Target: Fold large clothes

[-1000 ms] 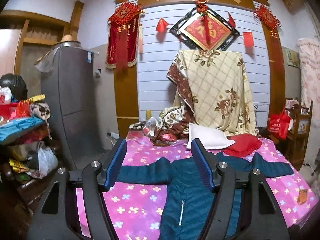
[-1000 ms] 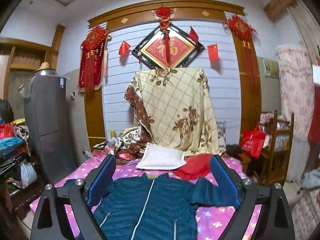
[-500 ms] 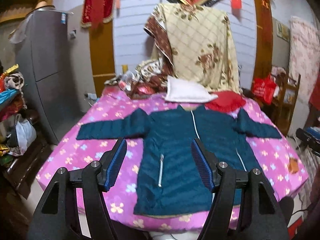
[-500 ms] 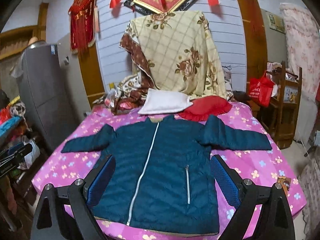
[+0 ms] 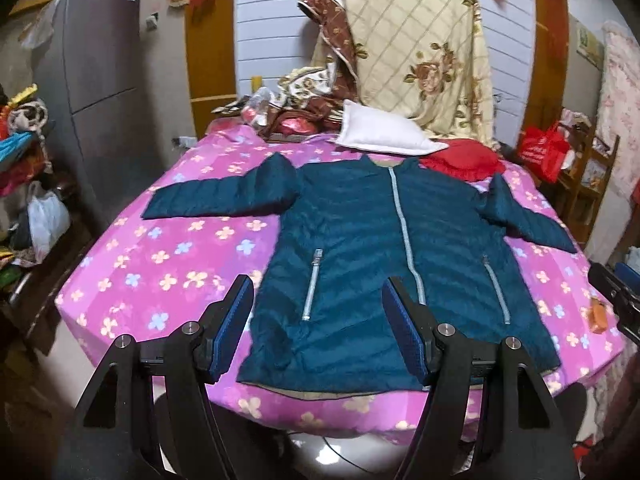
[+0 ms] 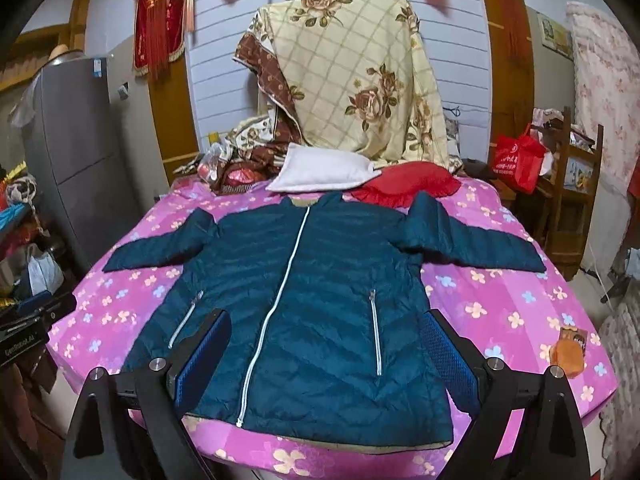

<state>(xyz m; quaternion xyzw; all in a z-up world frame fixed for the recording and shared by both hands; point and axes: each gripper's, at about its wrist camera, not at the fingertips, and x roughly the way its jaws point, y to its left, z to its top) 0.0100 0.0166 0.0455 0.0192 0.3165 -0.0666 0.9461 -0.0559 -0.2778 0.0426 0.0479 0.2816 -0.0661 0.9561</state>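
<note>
A dark teal quilted jacket [image 5: 360,240] lies flat and zipped on the pink flowered bed [image 5: 160,260], sleeves spread to both sides, hem at the near edge. It also shows in the right wrist view [image 6: 320,300]. My left gripper [image 5: 318,316] is open and empty, held above the jacket's lower left part. My right gripper [image 6: 326,356] is open and empty, held above the hem near the bed's [image 6: 500,320] front edge.
A white pillow [image 5: 380,132] and a red cushion [image 5: 460,160] lie beyond the collar. A floral blanket [image 6: 348,80] hangs at the headboard. A grey fridge [image 5: 96,92] and cluttered shelves stand left. A wooden chair with a red bag [image 6: 520,156] stands right. A small orange item [image 6: 568,346] lies on the bed.
Both grippers have tilted down and pulled back toward the foot of the bed, so the whole jacket now shows. Both stayed open.
</note>
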